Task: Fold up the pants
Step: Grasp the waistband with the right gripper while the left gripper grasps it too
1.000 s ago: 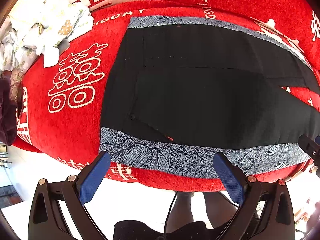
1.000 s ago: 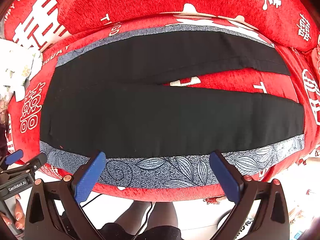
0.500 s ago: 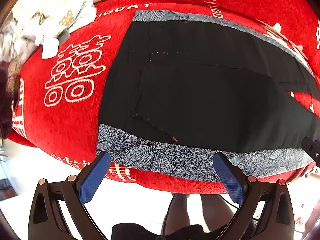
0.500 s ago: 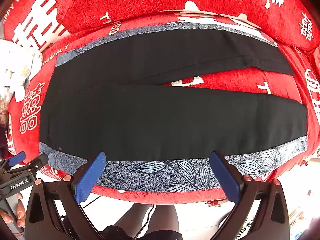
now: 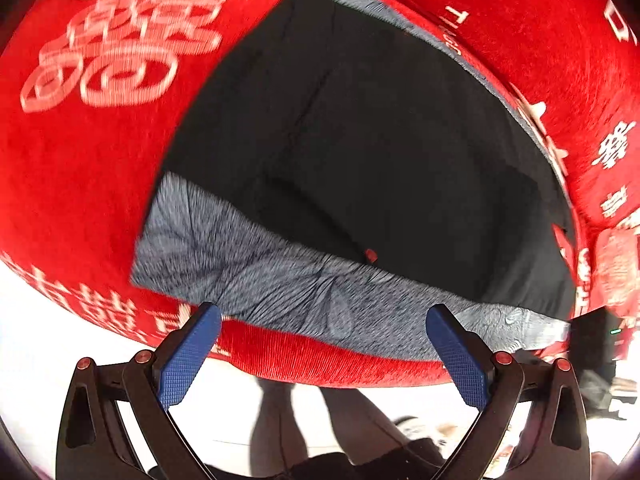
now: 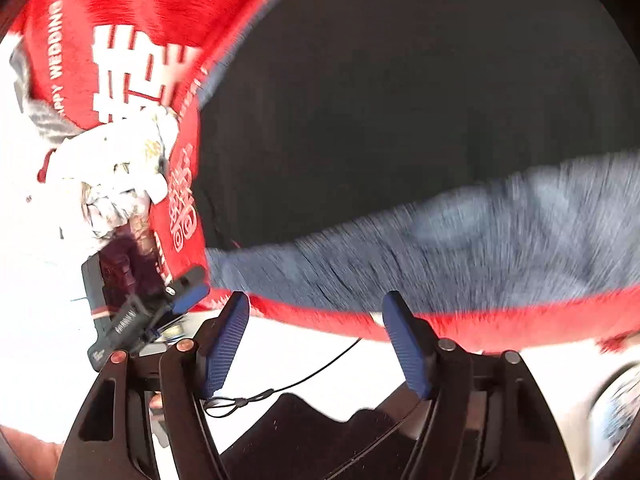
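Black pants (image 5: 380, 140) with a grey leaf-print side stripe (image 5: 280, 276) lie spread flat on a red sofa seat (image 5: 80, 168). My left gripper (image 5: 322, 354) is open and empty, just off the seat's front edge, close below the stripe near the waist end. The pants also fill the right wrist view (image 6: 400, 120), with the stripe (image 6: 440, 248) blurred. My right gripper (image 6: 316, 344) is open and empty, just off the front edge below the stripe. The left gripper shows at its left (image 6: 176, 300).
The red sofa back (image 5: 540, 20) with white lettering rises behind the pants. A pile of white patterned clothes (image 6: 112, 172) lies at the sofa's left end. A person's legs (image 5: 304, 420) stand on the pale floor below the seat edge.
Both grippers have moved in closer to the pants' near edge, and both views have swung and blurred. The right gripper's jaws have narrowed somewhat. The pants have not moved.
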`<control>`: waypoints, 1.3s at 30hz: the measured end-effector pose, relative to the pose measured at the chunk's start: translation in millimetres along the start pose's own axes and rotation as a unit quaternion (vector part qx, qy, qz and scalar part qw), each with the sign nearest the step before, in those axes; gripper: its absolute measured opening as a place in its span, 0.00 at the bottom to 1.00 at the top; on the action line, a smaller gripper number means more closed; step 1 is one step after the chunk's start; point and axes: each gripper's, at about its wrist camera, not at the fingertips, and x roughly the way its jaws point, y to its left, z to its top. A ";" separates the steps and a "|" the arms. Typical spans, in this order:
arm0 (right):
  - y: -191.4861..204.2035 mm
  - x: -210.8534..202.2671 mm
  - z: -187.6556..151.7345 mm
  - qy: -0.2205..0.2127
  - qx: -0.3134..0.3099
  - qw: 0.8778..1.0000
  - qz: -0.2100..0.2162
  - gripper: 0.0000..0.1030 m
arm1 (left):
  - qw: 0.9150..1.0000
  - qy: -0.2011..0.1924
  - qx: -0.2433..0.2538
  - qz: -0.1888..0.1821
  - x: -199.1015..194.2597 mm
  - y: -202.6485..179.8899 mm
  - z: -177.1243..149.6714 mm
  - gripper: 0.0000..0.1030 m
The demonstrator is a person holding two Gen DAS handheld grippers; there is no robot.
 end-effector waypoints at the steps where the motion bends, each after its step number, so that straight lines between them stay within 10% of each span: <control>1: -9.8 4.5 -3.3 0.002 0.007 1.000 0.002 0.71 | 1.000 0.004 -0.005 -0.009 4.6 6.1 -2.7 1.00; 15: -31.5 -0.4 4.0 -0.046 0.025 0.994 0.091 0.71 | 0.992 -0.011 -0.086 -0.095 36.7 16.8 16.3 1.00; 20: -48.6 -12.9 -2.6 -0.087 0.090 0.984 0.130 0.66 | 0.994 -0.006 -0.089 -0.062 29.9 20.8 16.8 0.70; 23: -64.2 -11.7 -4.9 -0.096 0.135 0.976 0.143 0.44 | 0.995 -0.001 -0.077 -0.056 23.1 27.1 19.9 0.49; 25: -69.7 -12.6 -2.4 -0.094 0.152 0.975 0.135 0.12 | 0.997 0.001 -0.064 -0.051 18.6 24.5 23.2 0.35; 30: -26.3 -49.0 19.9 -0.096 0.068 0.986 0.120 0.11 | 0.997 -0.016 -0.048 -0.055 -8.7 5.8 34.2 0.34; 39: 58.2 -112.4 147.7 -0.099 -0.068 0.988 0.093 0.11 | 0.983 -0.164 0.013 -0.077 -67.8 -75.3 133.3 0.35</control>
